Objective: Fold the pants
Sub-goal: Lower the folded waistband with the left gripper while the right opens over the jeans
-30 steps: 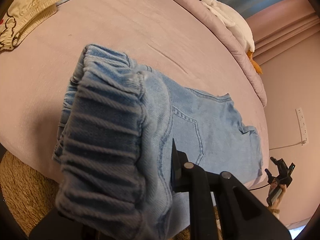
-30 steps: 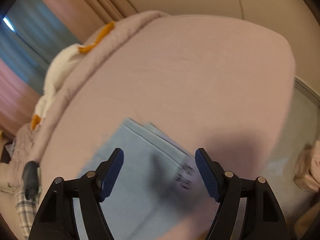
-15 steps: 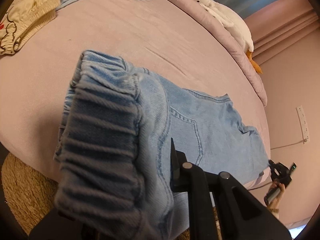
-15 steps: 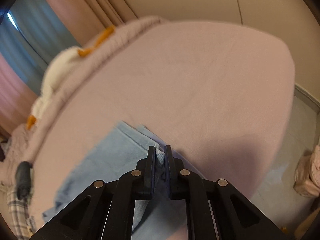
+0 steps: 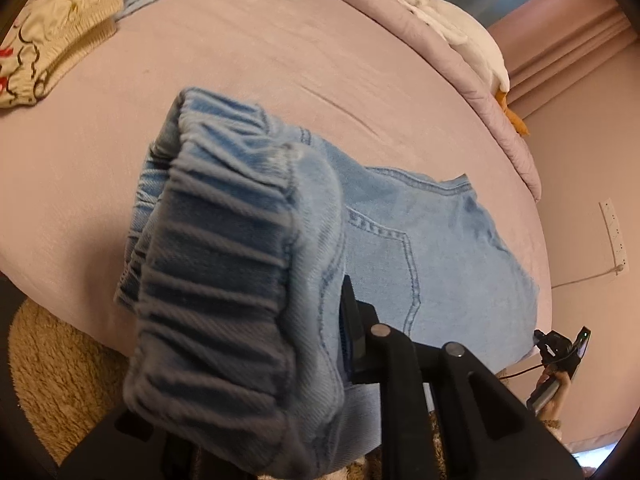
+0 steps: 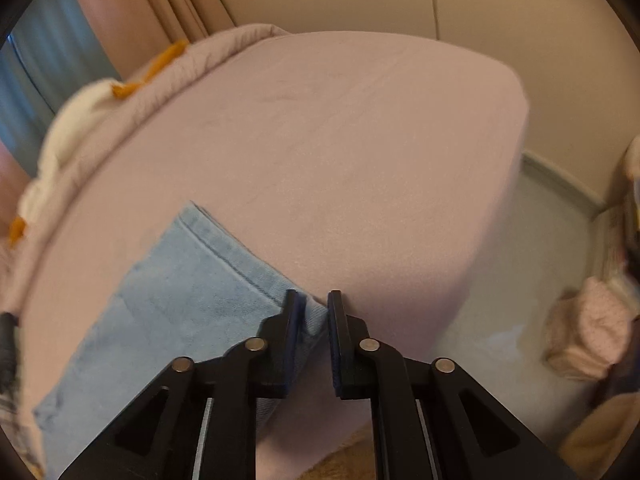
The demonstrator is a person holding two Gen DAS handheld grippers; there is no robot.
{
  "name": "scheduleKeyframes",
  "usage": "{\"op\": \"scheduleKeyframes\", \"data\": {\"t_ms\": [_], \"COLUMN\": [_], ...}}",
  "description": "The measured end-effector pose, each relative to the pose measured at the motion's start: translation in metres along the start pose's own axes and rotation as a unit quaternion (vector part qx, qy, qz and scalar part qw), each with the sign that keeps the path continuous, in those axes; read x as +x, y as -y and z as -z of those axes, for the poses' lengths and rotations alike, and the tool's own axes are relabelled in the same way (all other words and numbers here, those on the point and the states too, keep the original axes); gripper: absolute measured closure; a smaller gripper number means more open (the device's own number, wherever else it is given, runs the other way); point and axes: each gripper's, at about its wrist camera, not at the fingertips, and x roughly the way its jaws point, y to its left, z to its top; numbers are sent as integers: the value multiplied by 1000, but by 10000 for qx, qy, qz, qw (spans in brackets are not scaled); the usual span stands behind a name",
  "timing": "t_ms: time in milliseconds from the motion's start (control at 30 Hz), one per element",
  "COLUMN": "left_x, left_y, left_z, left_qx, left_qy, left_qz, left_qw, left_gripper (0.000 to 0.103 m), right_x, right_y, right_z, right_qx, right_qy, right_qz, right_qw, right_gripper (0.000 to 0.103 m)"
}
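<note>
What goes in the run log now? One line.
left gripper: opening, waistband between | right gripper: shut on hem | bed

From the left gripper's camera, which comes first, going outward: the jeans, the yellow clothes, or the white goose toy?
1. Jeans: their waistband is bunched right at the left gripper.
2. Yellow clothes: far left on the bed.
3. Goose toy: top right, at the bed's far edge.
</note>
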Motion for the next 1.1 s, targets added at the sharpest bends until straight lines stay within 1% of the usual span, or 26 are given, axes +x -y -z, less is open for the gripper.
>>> {"op": "scheduleKeyframes", "data": {"t_ms": [33,100,133,167,200,267,333,367,400,467,500,533,567,600,667,767,800,833,867,900,933,967,1000,1033,1067,1100], "left_x": [-3,-11,-15,-22,-28,-36,-39,-39,-39,-42,-43,-43,-40,-37,-35,-37,-37,-37,-36,-37,-37,-37,-37,-38,-40,-42], "left_y": [-1,-2,-3,-5,-6,-11,-17,-22,-26,-33,-35,-36,-34,-34,-35,-41,-42,-42,-41,-39,-38,-36,-34,-33,-33,-33], "left_z": [-1,-4,-4,-5,-5,-6,-7,-8,-9,-12,-14,-15,-17,-19,-19,-20,-21,-21,-22,-23,-24,-25,-27,-29,-31,-34], "left_qx": [-37,-125,-140,-139,-125,-97,-89,-129,-168,-263,-268,-195,-59,6,46,-50,-40,-21,21,41,57,76,84,63,35,4], "left_qy": [25,108,183,331,453,548,654,686,708,802,874,919,878,837,813,790,787,782,802,837,878,904,937,978,1019,1078], "left_qz": [-1,5,23,-30,-81,2,1,-102,-138,-54,47,121,100,-52,-136,27,49,48,52,60,61,59,74,97,128,192], "left_qw": [10000,9999,9997,9994,9989,9985,9978,9975,9973,9964,9958,9955,9961,9965,9966,9969,9969,9969,9968,9965,9961,9959,9955,9951,9947,9940], "left_gripper": [76,70,59,53,49,48,47,47,49,49,55,75,75,76,76,77,77,77,77,77,77,78,78,78,78,78], "right_x": [-3,-14,-20,-27,-34,-46,-55,-56,-56,-53,-51,-48,-47,-44,-37,-23,-19,-12,-7,-3,-3,-5,-8,-11,-14,-15], "right_y": [-4,-18,-25,-37,-53,-86,-127,-150,-179,-232,-253,-279,-298,-324,-357,-395,-402,-410,-414,-417,-418,-418,-420,-421,-422,-424], "right_z": [-1,2,3,5,8,14,27,34,46,73,86,102,117,134,162,189,192,195,202,211,215,218,216,210,202,193], "right_qx": [-58,-214,-309,-435,-641,-1023,-1467,-1734,-2082,-2690,-2941,-3294,-3575,-4000,-4537,-4902,-4964,-5118,-5387,-5724,-5863,-6005,-6032,-5931,-5718,-5556], "right_qy": [-23,2,46,116,223,334,215,71,-129,-536,-685,-872,-989,-1080,-1123,-1548,-1622,-1628,-1535,-1380,-1258,-1140,-1069,-1068,-1125,-1168], "right_qz": [135,348,376,385,330,45,-728,-1174,-1663,-2272,-2458,-2672,-2755,-2717,-2472,-2654,-2662,-2603,-2491,-2378,-2388,-2401,-2331,-2292,-2378,-2467], "right_qw": [9999,9992,9988,9982,9971,9942,9863,9778,9638,9344,9211,9014,8869,8686,8488,8156,8102,8023,7901,7725,7638,7542,7553,7644,7771,7853], "right_gripper": [91,76,71,61,58,58,58,58,58,58,58,58,58,54,47,46,45,44,44,51,56,66,82,86,91,94]}}
